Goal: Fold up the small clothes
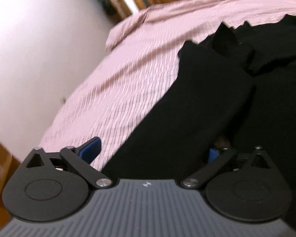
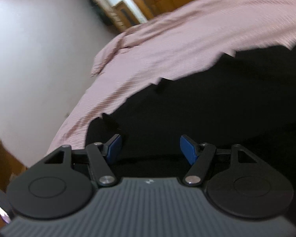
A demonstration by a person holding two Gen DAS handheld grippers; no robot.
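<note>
- Garment (image 1: 207,98): black, lying on the bed (image 1: 128,79) over a pink ribbed cover. One edge looks jagged or scalloped; a layer seems to overlap near its far end, but blur and the dark cloth hide any crease.
- Your left tool (image 1: 154,150): jaws wide apart, straddling the near edge of the garment. Cloth lies between the pads (image 1: 90,150), but they do not press on it.
- Your right tool (image 2: 151,150): jaws apart, nothing gripped, hanging low over the black cloth.
- Progress, as I judge it: partway at most. No tidy folded bundle shows. You have yet to grip an edge, fold and flatten.
</note>
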